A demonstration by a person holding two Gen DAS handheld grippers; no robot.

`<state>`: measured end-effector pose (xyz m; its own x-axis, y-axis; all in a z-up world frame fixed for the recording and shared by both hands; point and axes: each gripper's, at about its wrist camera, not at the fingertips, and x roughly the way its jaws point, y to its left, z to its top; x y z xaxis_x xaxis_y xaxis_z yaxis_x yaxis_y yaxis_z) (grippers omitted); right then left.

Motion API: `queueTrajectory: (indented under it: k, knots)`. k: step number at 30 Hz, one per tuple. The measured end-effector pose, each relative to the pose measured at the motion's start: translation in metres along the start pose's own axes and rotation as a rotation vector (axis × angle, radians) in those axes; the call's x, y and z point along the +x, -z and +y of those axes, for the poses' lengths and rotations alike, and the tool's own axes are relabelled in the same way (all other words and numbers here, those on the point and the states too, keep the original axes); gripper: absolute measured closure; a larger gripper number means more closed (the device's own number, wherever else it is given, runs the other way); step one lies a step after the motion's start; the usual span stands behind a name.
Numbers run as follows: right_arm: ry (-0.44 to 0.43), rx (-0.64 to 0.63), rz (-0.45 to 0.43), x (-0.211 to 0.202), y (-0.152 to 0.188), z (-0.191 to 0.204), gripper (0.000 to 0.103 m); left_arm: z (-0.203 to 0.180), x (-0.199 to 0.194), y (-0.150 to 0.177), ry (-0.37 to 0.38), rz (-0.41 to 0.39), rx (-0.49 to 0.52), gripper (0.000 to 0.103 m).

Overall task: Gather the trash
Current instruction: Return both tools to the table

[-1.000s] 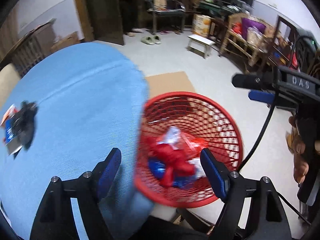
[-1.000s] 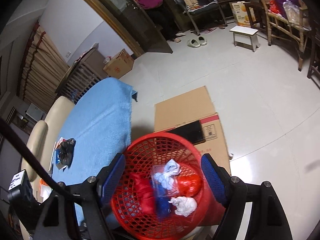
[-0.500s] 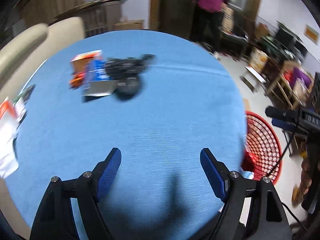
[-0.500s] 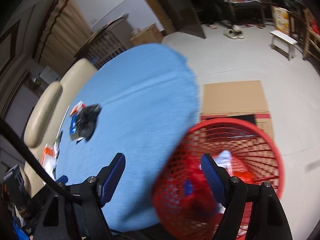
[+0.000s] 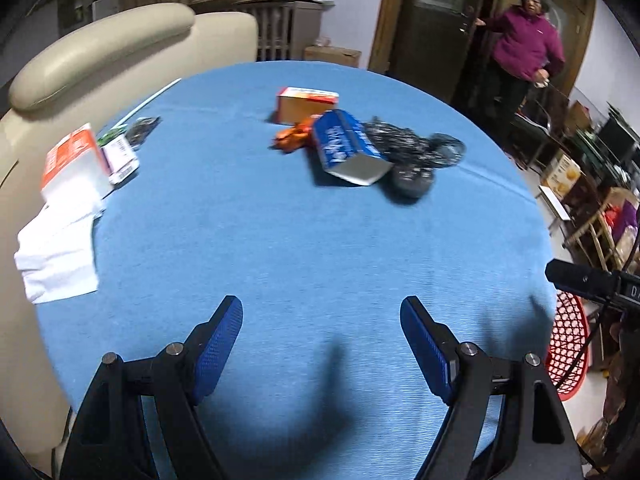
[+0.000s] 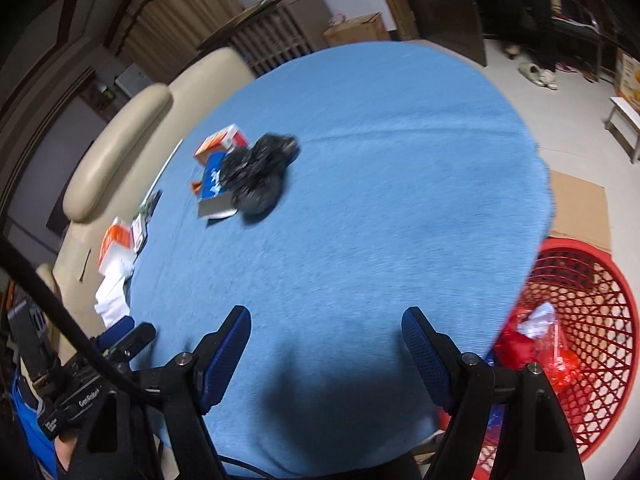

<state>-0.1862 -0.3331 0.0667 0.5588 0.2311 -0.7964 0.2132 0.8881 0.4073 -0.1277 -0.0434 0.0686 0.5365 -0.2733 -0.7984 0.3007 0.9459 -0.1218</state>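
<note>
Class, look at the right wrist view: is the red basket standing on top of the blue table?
No. The red basket stands on the floor beside the blue table, below its edge.

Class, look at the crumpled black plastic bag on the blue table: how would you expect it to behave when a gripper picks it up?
The black plastic bag looks thin and crinkled, so it is probably floppy and light. Its glossy folds suggest it may slip between the pads. It touches the blue carton, so lifting could nudge that.

I see bare blue tabletop (image 5: 320,240) ahead of both sets of jaws, clear up to the trash cluster (image 5: 360,148) mid-table. Papers and boxes (image 5: 72,184) crowd the left edge; the red basket (image 6: 580,320) stands just beside the right edge.
</note>
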Motion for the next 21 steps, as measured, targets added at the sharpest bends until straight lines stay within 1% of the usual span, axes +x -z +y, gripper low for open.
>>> queueTrajectory:
  k: [8, 17, 21]
  knots:
    - [-0.014, -0.047, 0.054, 0.021, 0.001, 0.022, 0.022, 0.027, 0.003, 0.0, -0.048, 0.002, -0.066, 0.021]
    - [-0.02, -0.053, 0.068, 0.028, -0.002, 0.026, 0.022, 0.031, 0.007, -0.003, -0.062, 0.009, -0.078, 0.021]
    - [-0.02, -0.056, 0.067, 0.027, -0.002, 0.027, 0.022, 0.031, 0.004, -0.004, -0.069, -0.002, -0.081, 0.021]
